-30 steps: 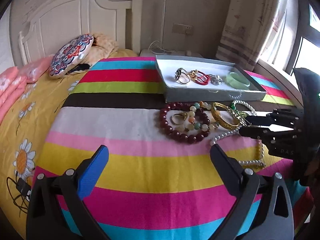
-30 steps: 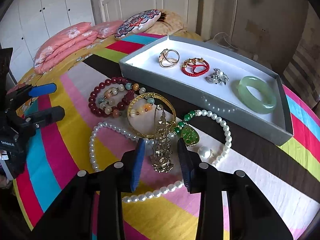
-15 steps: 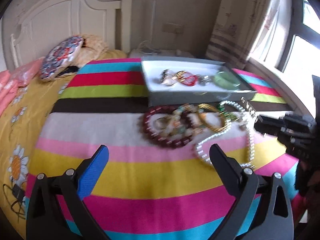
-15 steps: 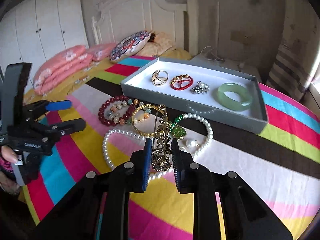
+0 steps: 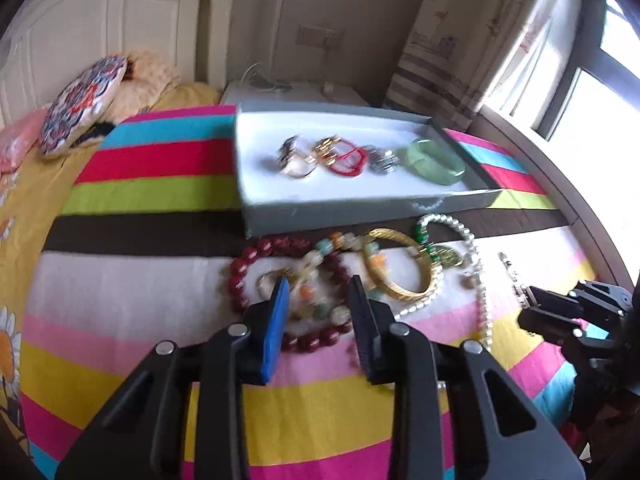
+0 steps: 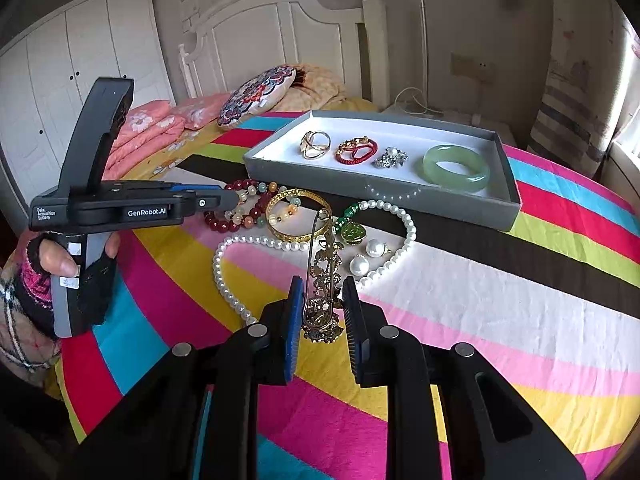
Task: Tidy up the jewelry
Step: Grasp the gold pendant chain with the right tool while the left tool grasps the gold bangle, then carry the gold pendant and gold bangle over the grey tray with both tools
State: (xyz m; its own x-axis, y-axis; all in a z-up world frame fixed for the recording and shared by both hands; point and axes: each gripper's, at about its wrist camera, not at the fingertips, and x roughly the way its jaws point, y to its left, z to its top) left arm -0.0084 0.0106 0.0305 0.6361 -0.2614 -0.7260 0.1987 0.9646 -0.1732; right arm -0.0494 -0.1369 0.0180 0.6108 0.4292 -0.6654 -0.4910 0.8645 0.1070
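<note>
We have the right tongs (image 6: 320, 312) pinching the ornate gold brooch with its long safety-pin bar (image 6: 322, 280), lifted off the striped bedspread (image 6: 500, 312). Its long axis runs straight ahead along the tongs, pin loop pointing toward the grey shallow box with white lining (image 6: 372, 184). That box lies ahead and slightly right of the brooch, so our next move is likely forward and over the near wall.

In the way: white pearl necklace (image 6: 224, 276), two loose pearl earrings (image 6: 368, 256) and a gold bangle (image 6: 298, 214), all below the path.

Already in the box: pale green jade bangle (image 6: 456, 168), red cord bracelet (image 6: 356, 151), gold ring (image 6: 315, 145), silver brooch (image 6: 391, 158).

Left tongs (image 5: 318, 312) are closing over the dark red bead bracelet (image 5: 292, 292); nothing clearly gripped yet.
</note>
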